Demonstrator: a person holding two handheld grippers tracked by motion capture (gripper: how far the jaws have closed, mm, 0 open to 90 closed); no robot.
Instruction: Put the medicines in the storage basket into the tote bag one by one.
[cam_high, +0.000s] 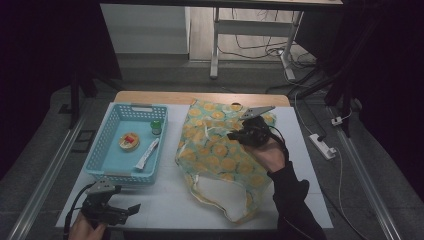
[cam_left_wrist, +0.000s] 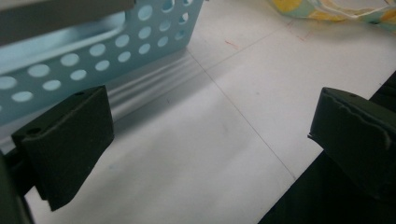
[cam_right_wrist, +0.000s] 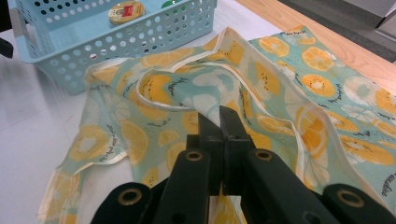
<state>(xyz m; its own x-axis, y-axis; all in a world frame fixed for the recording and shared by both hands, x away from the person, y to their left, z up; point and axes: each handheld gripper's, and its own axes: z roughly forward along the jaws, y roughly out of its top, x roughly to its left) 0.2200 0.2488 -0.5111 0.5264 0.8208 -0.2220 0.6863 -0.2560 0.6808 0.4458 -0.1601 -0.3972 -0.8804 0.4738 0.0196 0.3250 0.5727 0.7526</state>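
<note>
yellow-printed cloth bag (cam_right_wrist: 289, 93) under closed right tongs (cam_right_wrist: 219, 116), left tongs (cam_left_wrist: 210, 135) well apart

You are working in what looks like a lab or recording room: a white table (cam_high: 165, 200) sits in the light amid dark surroundings, bare metal desk legs (cam_high: 215, 45) stand behind it, loose cables (cam_high: 255, 50) trail across the grey floor, and a white power strip (cam_high: 322, 146) lies beside you.

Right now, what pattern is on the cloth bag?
Orange and lemon slices on pale teal cloth bag, cream trim; clearest in the right gripper view.
</note>
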